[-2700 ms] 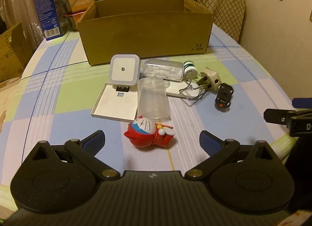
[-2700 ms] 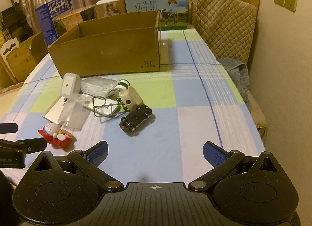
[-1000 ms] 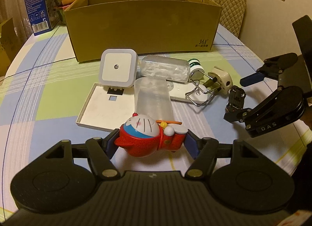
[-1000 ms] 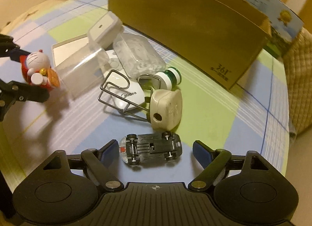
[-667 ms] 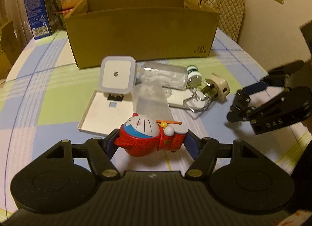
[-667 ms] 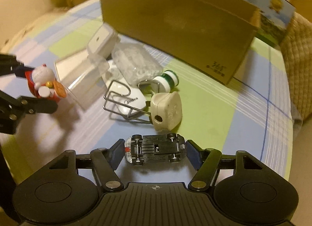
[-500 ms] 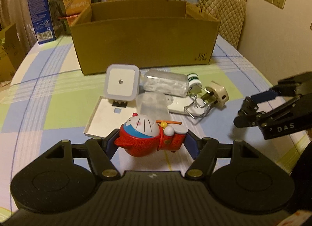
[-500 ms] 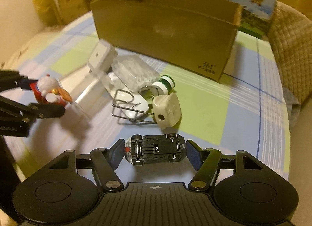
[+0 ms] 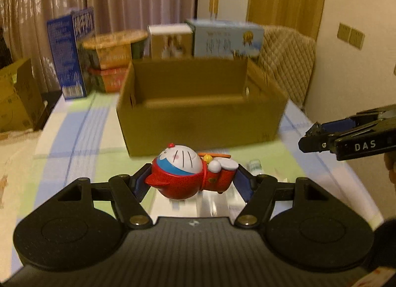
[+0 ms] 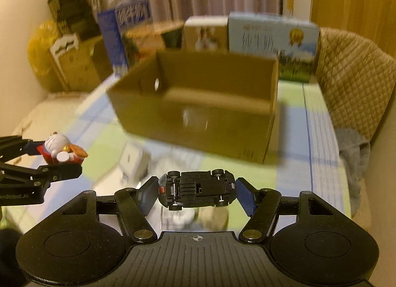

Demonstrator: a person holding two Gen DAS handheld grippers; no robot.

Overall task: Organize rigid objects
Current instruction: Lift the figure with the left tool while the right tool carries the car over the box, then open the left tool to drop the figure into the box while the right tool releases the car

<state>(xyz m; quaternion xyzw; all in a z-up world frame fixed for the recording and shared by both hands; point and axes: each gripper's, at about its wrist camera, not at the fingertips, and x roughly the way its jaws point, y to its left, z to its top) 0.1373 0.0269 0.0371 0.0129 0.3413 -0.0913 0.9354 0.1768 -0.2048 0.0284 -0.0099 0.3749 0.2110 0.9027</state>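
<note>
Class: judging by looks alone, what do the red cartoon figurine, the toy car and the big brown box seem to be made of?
Red cartoon figurine: probably moulded plastic, with a glossy sheen and painted face.
Toy car: underside looks like matt black plastic with moulded detail; its body is hidden.
Brown box: cardboard, dull tan with folded flaps.

Dim, warm yellow indoor light; source not visible. Strong fisheye bending toward all edges, dark vignette at the corners. Motion blur across the cardboard box (image 9: 200, 123) at 12 o'clock, cartons behind it and table surface smeared. Sharp only near 6 o'clock, at the gripper bodies and what sits between the fingers. No glare.
</note>
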